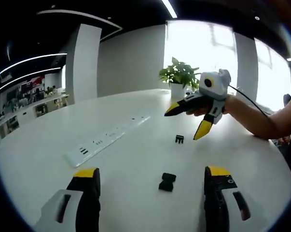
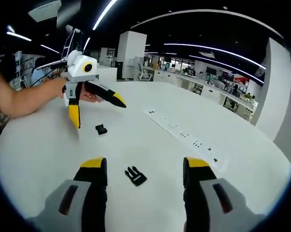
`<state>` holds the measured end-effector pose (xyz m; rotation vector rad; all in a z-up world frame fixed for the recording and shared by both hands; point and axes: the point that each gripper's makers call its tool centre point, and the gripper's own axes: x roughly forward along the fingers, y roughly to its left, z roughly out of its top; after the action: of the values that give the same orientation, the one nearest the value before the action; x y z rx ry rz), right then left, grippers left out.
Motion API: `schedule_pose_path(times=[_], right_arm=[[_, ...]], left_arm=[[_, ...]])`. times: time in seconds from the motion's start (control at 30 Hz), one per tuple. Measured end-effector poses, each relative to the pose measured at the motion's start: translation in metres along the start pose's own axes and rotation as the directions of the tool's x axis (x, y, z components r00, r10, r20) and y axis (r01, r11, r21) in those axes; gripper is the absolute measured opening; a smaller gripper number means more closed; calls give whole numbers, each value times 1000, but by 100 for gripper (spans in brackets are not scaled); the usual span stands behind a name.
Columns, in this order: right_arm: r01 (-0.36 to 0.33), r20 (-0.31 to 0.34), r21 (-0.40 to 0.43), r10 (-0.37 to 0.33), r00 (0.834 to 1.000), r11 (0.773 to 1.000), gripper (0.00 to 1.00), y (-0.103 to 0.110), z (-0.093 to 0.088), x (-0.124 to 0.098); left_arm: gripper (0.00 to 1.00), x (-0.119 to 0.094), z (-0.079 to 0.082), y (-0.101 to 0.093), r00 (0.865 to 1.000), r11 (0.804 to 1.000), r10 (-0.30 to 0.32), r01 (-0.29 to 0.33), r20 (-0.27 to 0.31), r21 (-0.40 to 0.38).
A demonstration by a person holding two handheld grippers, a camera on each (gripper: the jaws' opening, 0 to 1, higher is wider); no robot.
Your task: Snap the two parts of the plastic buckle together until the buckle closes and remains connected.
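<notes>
A broad, smooth white table with a rounded edge carries two small black plastic buckle halves, lying well apart from each other. In the left gripper view, the chunky socket half of the buckle lies between the left gripper jaws' yellow tips, just ahead of them, and the pronged half of the buckle sits further off, just beside the lower tip of the right gripper. In the right gripper view the order flips: the pronged half with its three tines lies between the right gripper's own jaws, and the socket half rests near the left gripper.

Both grippers have grey-white bodies, black jaws and glossy yellow tips. Each stands spread wide and released, holding nothing. A person's hand wraps the right gripper's handle, forearm reaching in from the right edge; in the other view a hand grips the left gripper, its jaws splayed, one pointing down at the table and one out sideways.

A long flat white power strip with rows of dark sockets is set into the tabletop; any lettering on it is too small to read. A leafy green plant in a white pot stands at the far edge against a bright window
</notes>
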<state>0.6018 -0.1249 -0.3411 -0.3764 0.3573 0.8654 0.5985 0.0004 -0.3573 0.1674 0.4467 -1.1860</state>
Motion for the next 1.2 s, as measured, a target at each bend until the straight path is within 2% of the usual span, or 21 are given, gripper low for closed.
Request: schedule_pose_path(times=[0.13,0.33,0.53,0.7,1.03,1.2], right_arm=[[5,-5,-10,-6,1000,1000,63,0,0,0],[8,-3,-9,-8,1000,1000,62,-2,0,-1],[-2,-1,-12,2,1000,1000,61,1,0,0],[-42,-7,-24,42,999,999,60,8,-6,3],[-57,-27,-19,56,998,998,57,10,-13,6],[-77,-35,-24,76,997,997,50,15,-14,5]], left_arm=[[92,3,0,3,1000,1000,21,-21,4,10],[89,2,-3,5,999,999,34,-34,-6,5],[82,1,-4,1,1000,1000,15,-14,-12,13],[75,2,-8,-7,999,999,-20,21,-29,24],[75,3,-10,-14,998,999,-44,45,-39,29],[69,2,-11,-16,997,998,-58,59,-45,20]])
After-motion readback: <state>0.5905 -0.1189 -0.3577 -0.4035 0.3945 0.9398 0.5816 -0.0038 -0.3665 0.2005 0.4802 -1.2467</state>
